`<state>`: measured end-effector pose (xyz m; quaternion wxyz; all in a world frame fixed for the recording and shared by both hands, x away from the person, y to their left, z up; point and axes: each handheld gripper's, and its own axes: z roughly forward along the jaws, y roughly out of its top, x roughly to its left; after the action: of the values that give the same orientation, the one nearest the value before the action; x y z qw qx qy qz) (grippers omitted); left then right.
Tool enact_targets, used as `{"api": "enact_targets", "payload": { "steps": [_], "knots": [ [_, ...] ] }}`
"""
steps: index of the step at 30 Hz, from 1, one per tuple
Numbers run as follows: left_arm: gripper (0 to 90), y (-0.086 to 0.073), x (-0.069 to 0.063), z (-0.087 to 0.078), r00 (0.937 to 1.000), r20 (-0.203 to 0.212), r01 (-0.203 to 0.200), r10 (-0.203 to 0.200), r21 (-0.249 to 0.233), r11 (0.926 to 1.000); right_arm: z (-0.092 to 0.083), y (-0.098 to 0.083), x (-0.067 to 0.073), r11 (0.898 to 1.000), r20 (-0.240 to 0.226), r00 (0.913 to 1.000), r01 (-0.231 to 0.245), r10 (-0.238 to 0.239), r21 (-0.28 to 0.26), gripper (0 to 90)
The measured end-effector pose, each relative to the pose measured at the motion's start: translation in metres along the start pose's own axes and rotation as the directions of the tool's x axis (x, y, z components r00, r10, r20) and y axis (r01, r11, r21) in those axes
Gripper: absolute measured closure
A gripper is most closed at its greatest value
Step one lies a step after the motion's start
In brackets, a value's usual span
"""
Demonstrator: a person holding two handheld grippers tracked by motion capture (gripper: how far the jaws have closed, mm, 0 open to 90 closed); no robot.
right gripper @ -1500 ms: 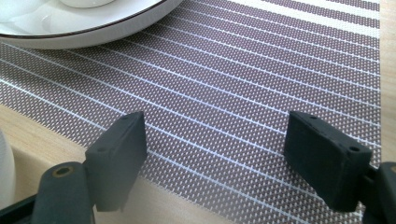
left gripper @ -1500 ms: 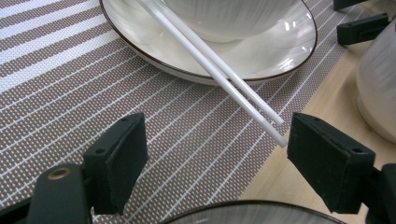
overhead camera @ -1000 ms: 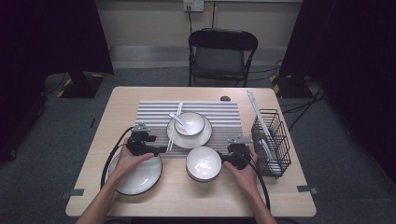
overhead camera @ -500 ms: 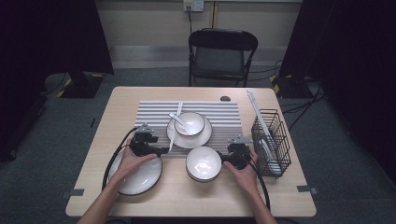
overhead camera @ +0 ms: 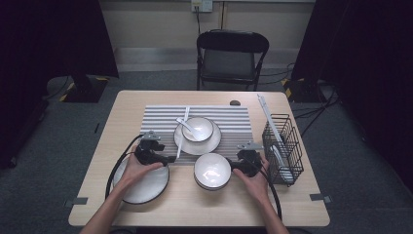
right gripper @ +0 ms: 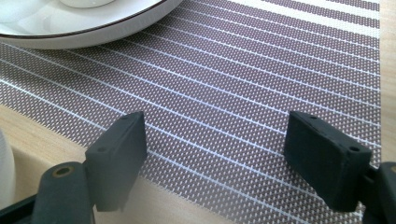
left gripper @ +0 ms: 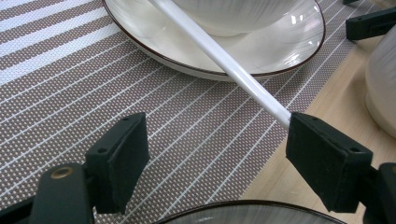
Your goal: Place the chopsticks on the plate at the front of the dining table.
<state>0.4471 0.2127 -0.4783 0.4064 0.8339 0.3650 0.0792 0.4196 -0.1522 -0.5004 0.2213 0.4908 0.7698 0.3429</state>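
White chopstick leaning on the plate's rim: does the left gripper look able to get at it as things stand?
Probably yes. The left gripper is open over the striped placemat, and the chopstick ends right at one of its pads, with nothing between.

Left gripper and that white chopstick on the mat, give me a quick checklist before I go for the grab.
1. Left gripper jaws open: ok, wide apart with nothing between them.
2. Chopstick lined up between the jaws: not ok, its near end sits at the right-hand pad, off centre.
3. Chopstick free to lift: cannot tell, its far end runs over the plate beside the bowl.
4. Near plate out of the way: ok, it lies under the hand, short of the chopstick.
5. Right gripper clear: ok, open over the striped mat.
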Motion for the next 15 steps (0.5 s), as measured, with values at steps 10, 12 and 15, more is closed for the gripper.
{"api": "enact_targets", "payload": {
  "steps": [10, 12, 15],
  "knots": [
    [20.8, 0.0013, -0.0004, 0.0046, 0.9999, 0.004, 0.012, -0.012, -0.014, 0.9998, -0.0001, 0.0, -0.0001, 1.0, -0.001, 1.0, 0.001, -0.001, 0.001, 20.4],
    [20.8, 0.0018, -0.0022, 0.0041, 1.0, 0.005, -0.001, 0.001, -0.008, 1.0, 0.0, 0.0, -0.0001, 1.0, -0.001, 1.0, 0.001, -0.001, 0.0, 20.4],
    [20.9, 0.0019, -0.0012, 0.0003, 1.0, 0.007, 0.004, -0.003, -0.018, 0.9998, 0.0, 0.0, 0.0, 1.0, 0.0, 1.0, 0.0, 0.0, 0.0, 20.4]
  ]
}}
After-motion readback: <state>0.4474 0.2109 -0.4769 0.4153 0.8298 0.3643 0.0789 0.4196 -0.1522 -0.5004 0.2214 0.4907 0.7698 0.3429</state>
